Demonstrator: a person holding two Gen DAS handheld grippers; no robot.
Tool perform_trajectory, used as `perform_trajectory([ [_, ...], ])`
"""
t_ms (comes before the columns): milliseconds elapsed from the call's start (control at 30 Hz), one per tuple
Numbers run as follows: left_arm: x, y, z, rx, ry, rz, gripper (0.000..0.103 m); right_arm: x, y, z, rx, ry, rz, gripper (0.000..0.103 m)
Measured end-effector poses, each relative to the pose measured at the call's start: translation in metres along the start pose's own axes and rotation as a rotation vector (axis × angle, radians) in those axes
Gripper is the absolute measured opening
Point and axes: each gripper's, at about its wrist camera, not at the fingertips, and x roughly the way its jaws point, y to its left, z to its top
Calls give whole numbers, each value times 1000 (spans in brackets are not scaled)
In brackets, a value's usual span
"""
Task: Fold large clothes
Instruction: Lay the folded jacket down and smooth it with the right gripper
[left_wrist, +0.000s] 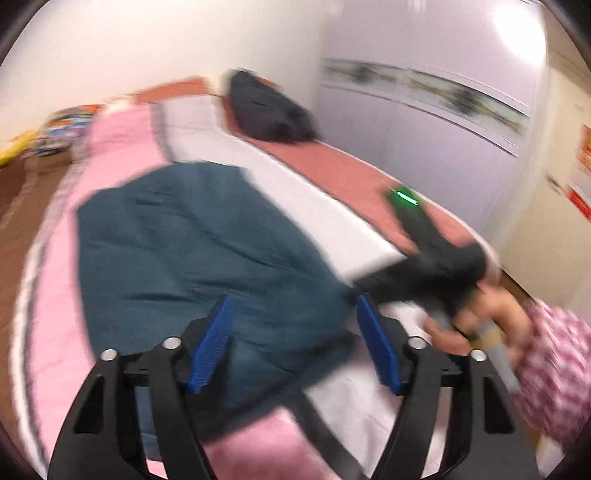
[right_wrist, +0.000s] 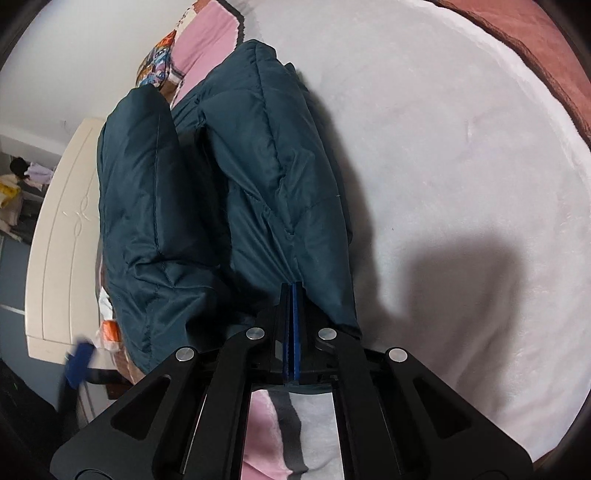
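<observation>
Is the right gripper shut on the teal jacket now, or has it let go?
Shut on it: the right gripper has its blue fingers pressed together, with a fold of the teal jacket running in between them.

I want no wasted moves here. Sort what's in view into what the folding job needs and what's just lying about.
For the job:
teal padded jacket
right gripper, shut on the jacket's edge
left gripper, open over the jacket
bed, the folding surface

Lying about:
dark bundle at the far end
pink blanket
wardrobe

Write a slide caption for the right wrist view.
Right gripper shut on the teal puffer jacket, lifting an edge over the white blanket.
</observation>
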Motion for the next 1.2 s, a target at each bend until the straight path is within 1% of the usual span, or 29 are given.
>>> perform_trajectory([
  [33,6,0,0,9,8,53,61,-1,1,-1,-4,-1,-4,0],
  [67,13,-1,0,24,22,91,54,-6,4,-3,-8,0,-8,0],
  [167,49,-9,-11,59,136,93,52,-9,2,-5,-16,6,-20,0],
  [233,65,-16,-24,88,150,147,52,-8,4,-2,-24,17,-47,0],
  [267,70,-18,-25,106,150,159,53,-12,8,0,-32,10,-70,2],
  [300,71,-19,-27,108,147,163,53,-17,13,2,-34,-8,-80,5],
  [333,70,-18,-28,99,145,160,53,-28,19,6,-40,-49,-89,6],
  [367,70,-16,-29,90,144,154,53,-39,26,11,-51,-89,-81,8],
  [400,72,-14,-28,89,144,150,53,-47,36,17,-63,-115,-54,8],
  [467,70,-12,-29,94,140,150,53,-57,58,27,-96,-145,-6,8],
  [500,69,-13,-32,92,137,150,53,-59,79,35,-137,-146,33,8],
  [567,68,-12,-34,86,131,146,53,-55,108,42,-198,-118,89,8],
  [600,66,-12,-36,87,130,146,54,-45,126,49,-224,-87,103,8],
  [667,67,-12,-37,90,129,142,54,-23,149,58,-260,-40,90,8],
  [733,67,-10,-36,89,127,137,54,1,164,70,-281,-14,11,7],
  [767,68,-8,-35,87,125,131,54,11,163,73,-289,-7,-38,3],
  [800,67,-6,-36,82,125,121,54,22,160,80,-292,-7,-113,0],
  [833,67,-6,-37,78,125,110,54,30,154,83,-281,3,-142,0],
  [933,68,-9,-40,81,129,81,54,55,126,85,-220,54,-156,0],
  [1033,72,-11,-42,94,132,61,54,70,106,81,-218,59,-184,0],
  [1200,78,-9,-43,94,134,40,54,81,86,85,-193,68,-157,0],
])
